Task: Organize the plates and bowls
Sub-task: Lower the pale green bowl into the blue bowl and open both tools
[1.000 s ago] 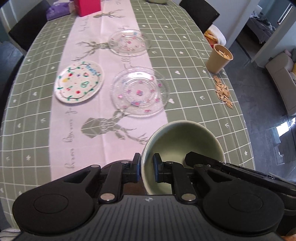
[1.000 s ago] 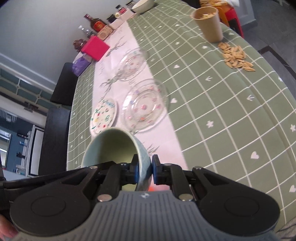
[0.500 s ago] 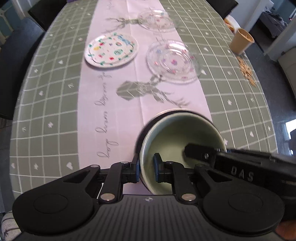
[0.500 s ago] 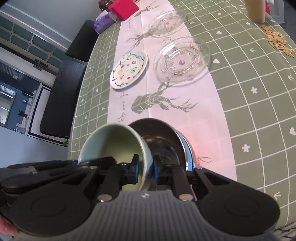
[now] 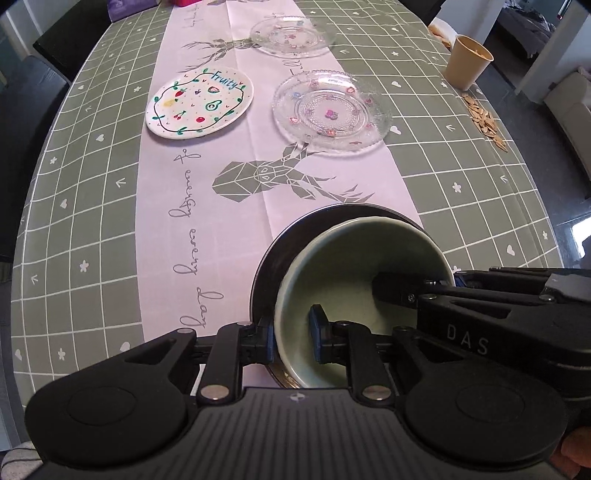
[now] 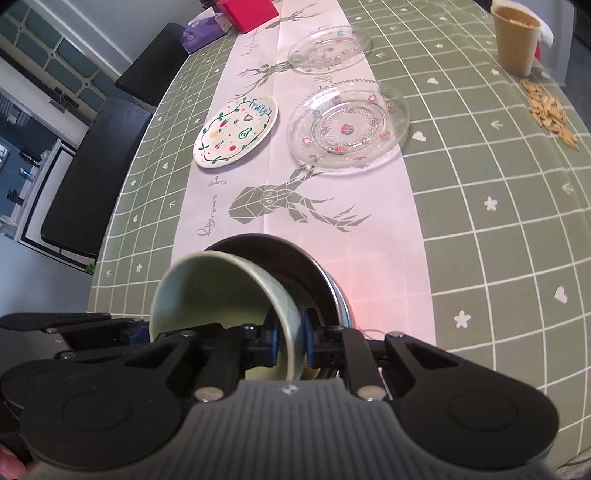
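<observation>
A pale green bowl leans tilted inside a dark metal bowl at the near end of the table runner. My left gripper straddles the green bowl's near-left rim. Its jaws are opening, and the inner pad stands a little off the wall. My right gripper is closing, its pads pressed on the green bowl's right wall above the metal bowl. Farther up the runner lie a white fruit-patterned plate and two glass plates, one near and one far.
A tan cup and scattered seeds sit by the table's right edge. A red box and a purple packet stand at the far end. Dark chairs line the left side.
Both grippers have carried the green bowl down and toward the near end, so it now rests in the metal bowl. The left jaws stand slightly wider than before.
</observation>
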